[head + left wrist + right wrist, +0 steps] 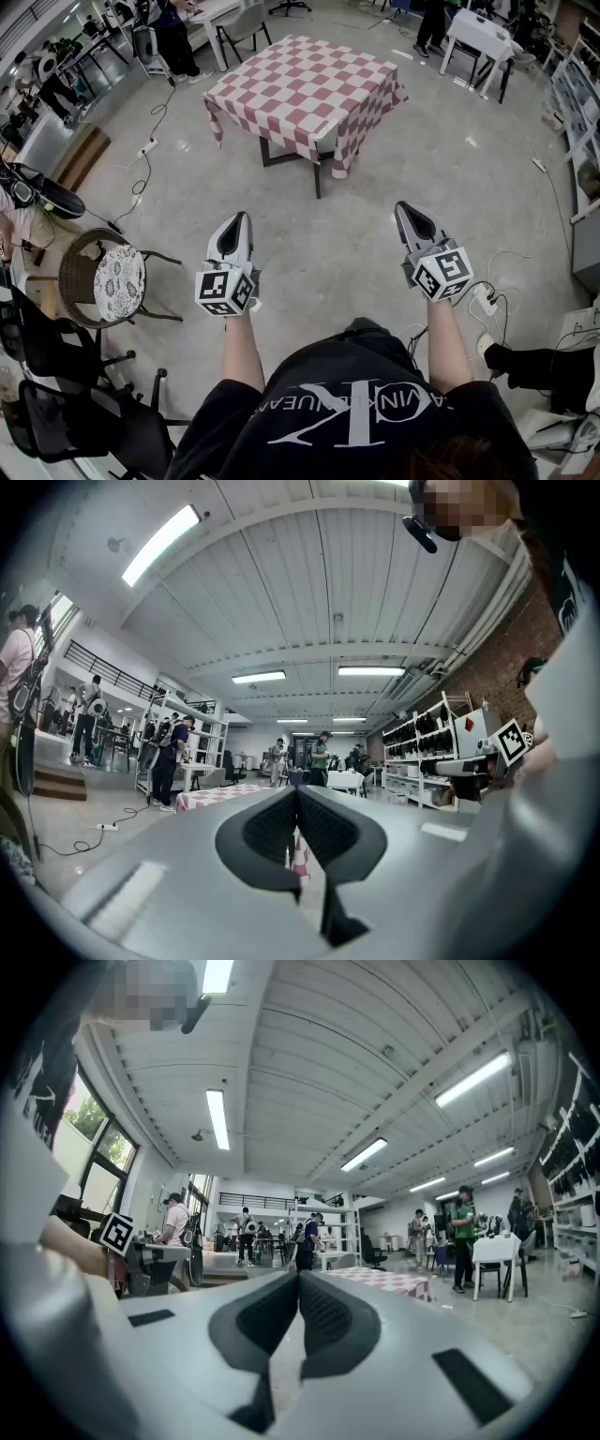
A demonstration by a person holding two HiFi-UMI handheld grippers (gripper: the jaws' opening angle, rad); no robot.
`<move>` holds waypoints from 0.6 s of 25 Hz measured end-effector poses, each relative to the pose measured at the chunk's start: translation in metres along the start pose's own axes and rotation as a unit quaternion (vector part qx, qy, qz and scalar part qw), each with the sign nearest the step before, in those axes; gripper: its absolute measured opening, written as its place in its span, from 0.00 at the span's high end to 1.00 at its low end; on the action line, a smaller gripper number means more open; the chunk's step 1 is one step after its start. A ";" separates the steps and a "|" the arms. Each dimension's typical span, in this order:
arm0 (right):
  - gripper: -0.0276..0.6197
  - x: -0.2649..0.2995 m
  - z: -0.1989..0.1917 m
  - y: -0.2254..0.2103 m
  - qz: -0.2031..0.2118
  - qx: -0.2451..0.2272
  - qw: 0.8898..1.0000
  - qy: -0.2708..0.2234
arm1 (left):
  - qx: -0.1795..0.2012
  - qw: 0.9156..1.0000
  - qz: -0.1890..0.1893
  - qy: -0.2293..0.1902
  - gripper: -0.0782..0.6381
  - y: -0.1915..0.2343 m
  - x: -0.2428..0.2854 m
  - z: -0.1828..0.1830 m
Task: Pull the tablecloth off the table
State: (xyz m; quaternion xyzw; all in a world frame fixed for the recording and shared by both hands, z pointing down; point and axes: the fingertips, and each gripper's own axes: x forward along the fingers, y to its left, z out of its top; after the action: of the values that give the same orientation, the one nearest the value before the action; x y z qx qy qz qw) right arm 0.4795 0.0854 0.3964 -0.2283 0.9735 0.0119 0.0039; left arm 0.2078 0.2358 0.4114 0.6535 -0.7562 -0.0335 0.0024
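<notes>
- While both grippers hung level over open floor, the task appeared not yet begun: the tablecloth (pixel 305 94), red-and-white checked, lay fully spread over the table (pixel 317 176), its edges draped down around the dark legs
- Left gripper (pixel 241 218): jaws pressed together, pads meeting, nothing held between them
- Right gripper (pixel 404 207): jaws likewise closed on themselves and empty
- Position of tablecloth, head view: well ahead of both pairs of tips, apart from either, with bare floor between
- Position of tablecloth, left gripper view: a low checked strip far beyond the closed jaws, a little left of their line
- Position of tablecloth, right gripper view: a checked patch far beyond the jaws, a little right of their line
- Done so far, judged from the lie of things: nothing; cloth flat, unwrinkled and untouched
- Left to do, as a judgement: close the gap to the table, part the jaws, take a near edge or hanging corner between the pads, then draw the cloth clear of the tabletop
- Other item noted: wicker chair (pixel 101 278) with patterned cushion, off to the left of the left jaws
</notes>
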 end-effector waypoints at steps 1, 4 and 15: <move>0.94 -0.001 0.001 0.001 0.001 0.000 1.000 -0.001 | -0.002 1.000 0.000 0.001 0.88 0.000 -0.001 0.000; 0.94 -0.003 0.004 0.004 0.001 0.002 1.000 -0.004 | -0.009 1.000 0.001 0.002 0.88 0.001 -0.002 -0.001; 0.94 -0.013 -0.007 -0.007 -0.011 0.006 1.000 0.014 | -0.031 0.999 0.009 0.004 0.88 0.006 0.003 -0.010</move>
State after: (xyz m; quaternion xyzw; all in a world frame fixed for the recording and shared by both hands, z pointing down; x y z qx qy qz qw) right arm 0.4948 0.0845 0.4030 -0.2395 0.9708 0.0030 -0.0080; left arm 0.2017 0.2330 0.4220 0.6466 -0.7605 -0.0537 0.0260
